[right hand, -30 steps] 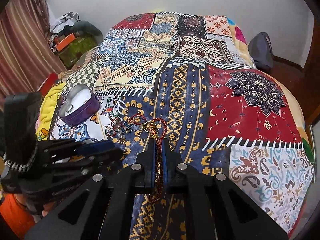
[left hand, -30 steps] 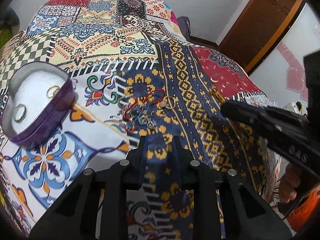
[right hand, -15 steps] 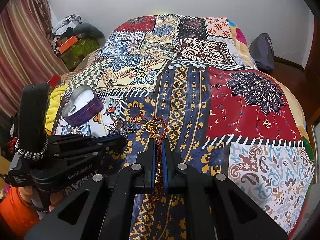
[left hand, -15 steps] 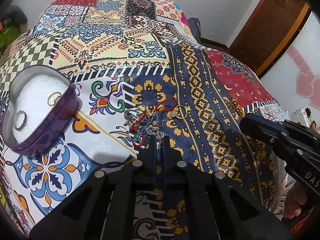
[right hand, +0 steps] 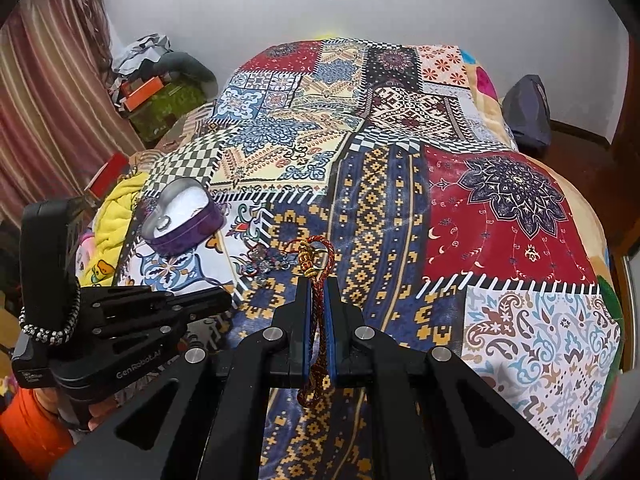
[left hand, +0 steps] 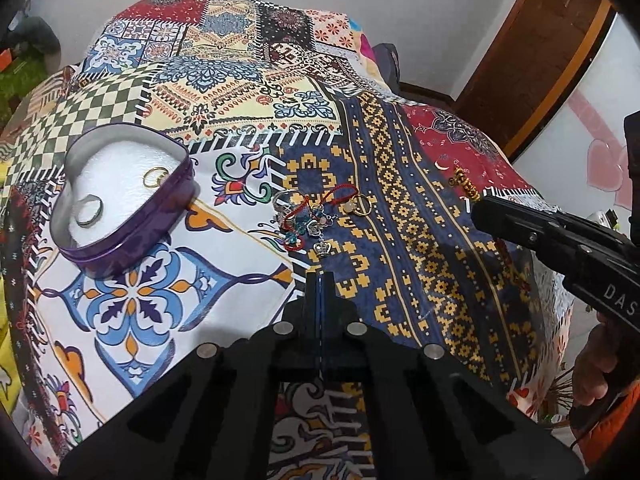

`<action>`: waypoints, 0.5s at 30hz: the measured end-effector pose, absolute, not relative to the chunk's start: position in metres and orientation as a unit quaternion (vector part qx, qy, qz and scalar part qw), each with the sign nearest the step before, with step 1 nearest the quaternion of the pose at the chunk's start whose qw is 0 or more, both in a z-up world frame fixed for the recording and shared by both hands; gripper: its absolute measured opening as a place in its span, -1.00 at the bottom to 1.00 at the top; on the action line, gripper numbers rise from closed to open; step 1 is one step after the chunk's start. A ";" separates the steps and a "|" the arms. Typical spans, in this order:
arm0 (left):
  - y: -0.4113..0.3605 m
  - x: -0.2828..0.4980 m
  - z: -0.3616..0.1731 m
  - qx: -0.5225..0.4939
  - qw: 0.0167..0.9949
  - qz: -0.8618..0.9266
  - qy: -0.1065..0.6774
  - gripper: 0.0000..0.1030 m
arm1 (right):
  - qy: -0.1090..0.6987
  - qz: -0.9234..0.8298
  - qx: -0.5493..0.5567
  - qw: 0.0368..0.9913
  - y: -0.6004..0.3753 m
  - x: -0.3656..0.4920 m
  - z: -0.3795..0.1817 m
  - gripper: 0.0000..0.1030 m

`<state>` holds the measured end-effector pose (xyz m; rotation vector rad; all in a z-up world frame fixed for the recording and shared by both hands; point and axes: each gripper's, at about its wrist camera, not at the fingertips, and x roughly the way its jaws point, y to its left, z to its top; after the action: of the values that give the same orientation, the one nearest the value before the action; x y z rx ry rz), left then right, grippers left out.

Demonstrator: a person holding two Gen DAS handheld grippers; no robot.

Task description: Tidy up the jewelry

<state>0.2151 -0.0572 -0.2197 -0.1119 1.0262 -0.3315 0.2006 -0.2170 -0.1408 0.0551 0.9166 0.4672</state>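
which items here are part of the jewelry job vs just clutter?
Job items:
- purple tin, two rings inside
- jewelry pile on the bedspread
- red braided bracelet with gold beads, clamped in the right gripper
- left gripper, jaws closed, nothing visibly held

Lying about:
- patchwork bedspread
- yellow blanket
- clothes pile by the curtain
- dark bag
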 end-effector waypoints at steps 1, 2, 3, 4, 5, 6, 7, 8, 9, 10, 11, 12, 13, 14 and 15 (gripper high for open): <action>-0.057 0.216 -0.220 -0.054 0.853 -0.164 0.493 -1.00 | 0.438 0.224 0.028 0.870 -0.217 0.200 -0.140 -0.89; -0.058 0.216 -0.220 -0.054 0.851 -0.163 0.496 -0.97 | 0.438 0.224 0.030 0.870 -0.217 0.199 -0.140 -0.89; -0.059 0.218 -0.221 -0.051 0.850 -0.161 0.498 -0.94 | 0.438 0.224 0.030 0.870 -0.216 0.198 -0.140 -0.89; -0.061 0.219 -0.223 -0.047 0.849 -0.161 0.501 -0.87 | 0.438 0.224 0.031 0.870 -0.217 0.197 -0.140 -0.89; -0.062 0.220 -0.224 -0.045 0.849 -0.160 0.501 -0.79 | 0.438 0.223 0.031 0.870 -0.217 0.196 -0.140 -0.89; -0.065 0.223 -0.226 -0.040 0.850 -0.157 0.502 -0.77 | 0.438 0.223 0.031 0.870 -0.217 0.196 -0.141 -0.89; -0.066 0.226 -0.229 -0.038 0.848 -0.155 0.505 -0.74 | 0.439 0.222 0.030 0.870 -0.218 0.196 -0.141 -0.89; -0.067 0.229 -0.231 -0.039 0.847 -0.154 0.507 -0.74 | 0.440 0.221 0.030 0.870 -0.218 0.196 -0.141 -0.89; -0.068 0.232 -0.233 -0.042 0.847 -0.153 0.507 -0.74 | 0.440 0.220 0.030 0.870 -0.219 0.197 -0.142 -0.89; -0.068 0.234 -0.234 -0.044 0.848 -0.153 0.506 -0.74 | 0.441 0.220 0.030 0.870 -0.220 0.197 -0.142 -0.89; -0.069 0.236 -0.234 -0.046 0.848 -0.152 0.505 -0.74 | 0.441 0.220 0.030 0.870 -0.221 0.198 -0.142 -0.89; -0.070 0.239 -0.234 -0.046 0.849 -0.152 0.504 -0.74 | 0.441 0.219 0.030 0.870 -0.222 0.198 -0.142 -0.89; -0.071 0.242 -0.235 -0.045 0.849 -0.151 0.504 -0.74 | 0.441 0.219 0.030 0.870 -0.223 0.198 -0.142 -0.89; -0.072 0.243 -0.236 -0.044 0.850 -0.151 0.504 -0.74 | 0.442 0.218 0.030 0.870 -0.223 0.199 -0.143 -0.89; -0.074 0.245 -0.237 -0.042 0.850 -0.150 0.503 -0.74 | 0.442 0.217 0.031 0.870 -0.224 0.199 -0.143 -0.89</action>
<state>0.2449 -0.0739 -0.2368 -0.0894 1.0593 -0.3155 0.1990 -0.2244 -0.1430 0.0652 0.9255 0.4544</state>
